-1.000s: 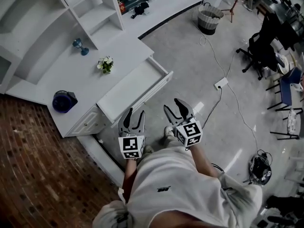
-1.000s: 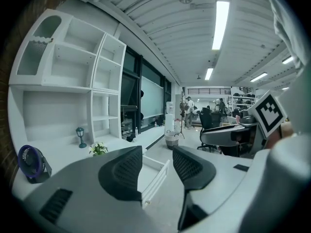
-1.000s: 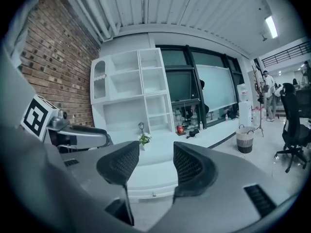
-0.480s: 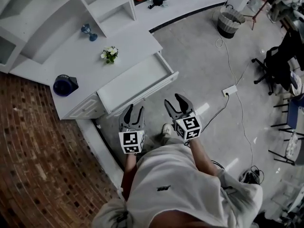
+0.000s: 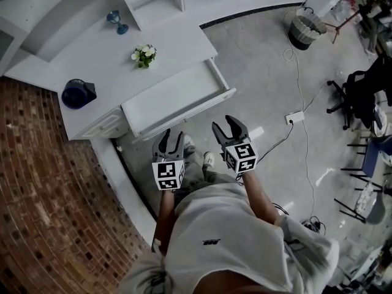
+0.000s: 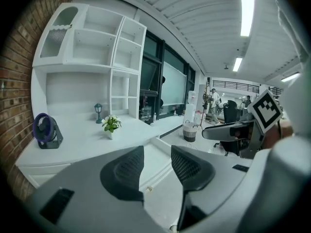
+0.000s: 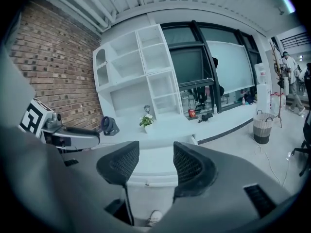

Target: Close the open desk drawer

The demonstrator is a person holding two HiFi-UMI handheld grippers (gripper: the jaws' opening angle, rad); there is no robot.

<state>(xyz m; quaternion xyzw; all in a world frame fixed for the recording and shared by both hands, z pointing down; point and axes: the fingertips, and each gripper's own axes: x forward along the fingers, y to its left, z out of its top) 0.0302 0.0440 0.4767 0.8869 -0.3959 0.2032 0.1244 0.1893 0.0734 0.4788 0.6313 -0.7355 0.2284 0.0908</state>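
The drawer [image 5: 176,95] stands pulled out of the white desk [image 5: 92,57]; the left gripper [image 5: 173,137] and right gripper [image 5: 225,126] hover near its front, jaws slightly parted (nothing held in either)

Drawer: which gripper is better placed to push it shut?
Left, probably: the left gripper faces the middle of the drawer front, jaws apart and empty; the right gripper sits toward its end.

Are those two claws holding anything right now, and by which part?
Nothing is held: left gripper and right gripper are both open and empty, not touching the drawer.
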